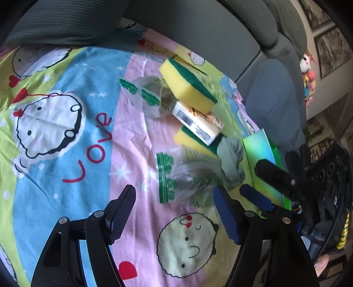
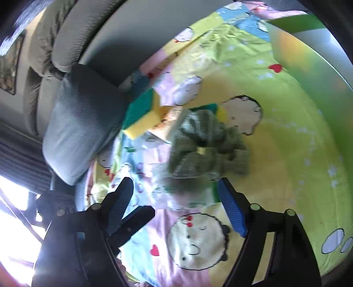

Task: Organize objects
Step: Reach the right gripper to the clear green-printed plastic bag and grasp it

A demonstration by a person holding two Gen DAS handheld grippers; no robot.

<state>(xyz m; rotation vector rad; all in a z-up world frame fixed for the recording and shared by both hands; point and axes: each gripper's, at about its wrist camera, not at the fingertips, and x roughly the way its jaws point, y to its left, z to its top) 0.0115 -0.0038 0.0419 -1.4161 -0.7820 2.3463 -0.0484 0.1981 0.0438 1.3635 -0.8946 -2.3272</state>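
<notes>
With both grippers, left [image 1: 174, 212] and right [image 2: 176, 205], released, you close squarely on the bag [image 1: 176, 176], not the sponges [image 1: 187, 86].

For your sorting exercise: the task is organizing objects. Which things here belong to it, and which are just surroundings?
Belong: upper sponge, lower sponge, soap box, grey cloth, zip bags, green box.

Surroundings: sheet, cushion, sofa back, pictures.
</notes>
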